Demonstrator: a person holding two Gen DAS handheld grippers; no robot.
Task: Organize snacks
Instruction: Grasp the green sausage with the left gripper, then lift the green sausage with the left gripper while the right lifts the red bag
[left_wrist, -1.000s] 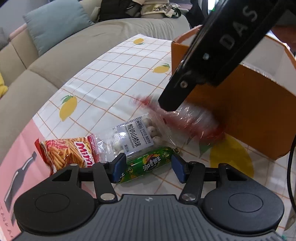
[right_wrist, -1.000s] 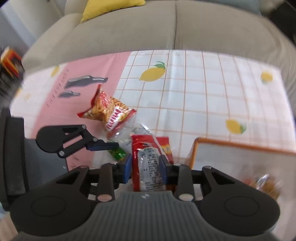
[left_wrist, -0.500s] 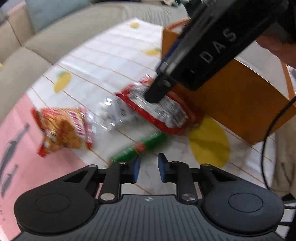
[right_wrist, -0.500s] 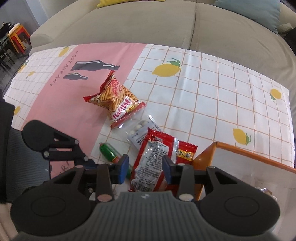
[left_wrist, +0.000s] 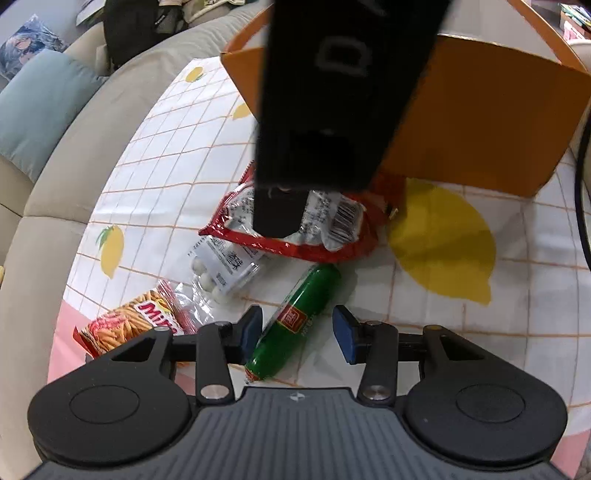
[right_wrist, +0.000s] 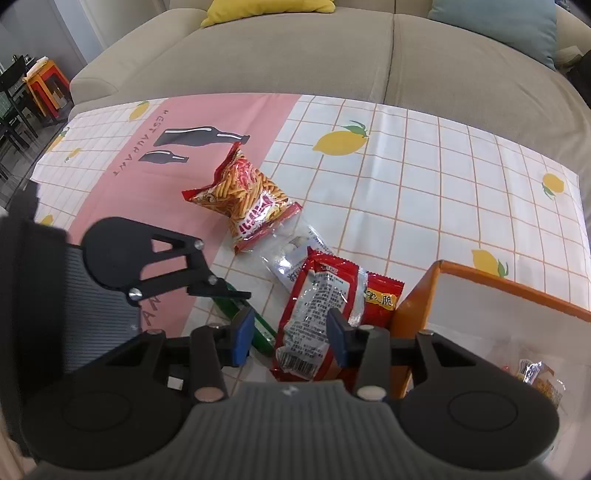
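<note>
Left gripper: fingers released, just reopening, straddling the green sausage.
Right gripper: fingers released, either side of the red packet.

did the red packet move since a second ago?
Yes. The red packet, then raised between the right gripper pads, now lies on the tablecloth beside the orange box.

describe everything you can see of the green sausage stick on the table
The green sausage stick is a slim tube in glossy green plastic wrap with a red and yellow label near its middle and a crimped end. It lies flat on the lemon-print tablecloth, slanted, its lower half between the open pads of the left gripper, which do not press it. Its far end nearly meets the red snack bag. In the right wrist view it is mostly hidden.
</note>
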